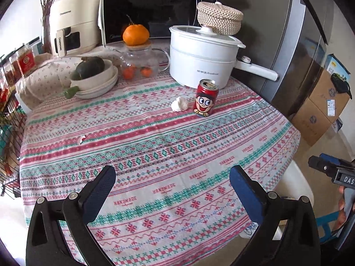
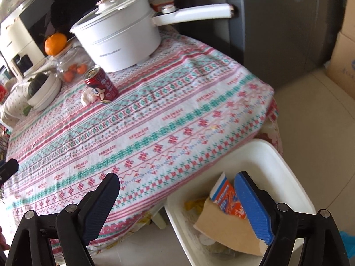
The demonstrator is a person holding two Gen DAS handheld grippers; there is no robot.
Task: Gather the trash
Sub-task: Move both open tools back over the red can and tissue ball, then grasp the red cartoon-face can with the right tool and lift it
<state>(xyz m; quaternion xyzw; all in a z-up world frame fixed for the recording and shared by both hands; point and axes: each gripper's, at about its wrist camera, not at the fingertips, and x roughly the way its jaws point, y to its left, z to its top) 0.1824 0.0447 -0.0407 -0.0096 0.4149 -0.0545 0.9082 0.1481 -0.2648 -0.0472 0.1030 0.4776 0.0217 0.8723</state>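
A red drink can (image 1: 205,97) with a cartoon face stands on the patterned tablecloth (image 1: 155,146), and a crumpled white tissue (image 1: 179,104) lies just to its left. A small white scrap (image 1: 82,138) lies farther left on the cloth. My left gripper (image 1: 172,178) hangs open and empty over the near part of the table. My right gripper (image 2: 177,185) is open and empty at the table's edge, above a white bin (image 2: 295,173) on the floor. In the bin lie a torn cardboard piece (image 2: 224,226), an orange-and-white packet (image 2: 226,194) and yellow scraps. From the right wrist view, the can (image 2: 101,84) and tissue (image 2: 87,97) sit far across the table.
A white electric pot (image 1: 202,53) with a woven basket (image 1: 218,17) on top stands behind the can. A glass teapot (image 1: 139,63) topped by an orange, stacked bowls (image 1: 97,81) holding a squash, a microwave (image 1: 155,6) and a cream appliance line the back. A fridge (image 1: 295,44) and cardboard boxes (image 1: 321,106) stand right.
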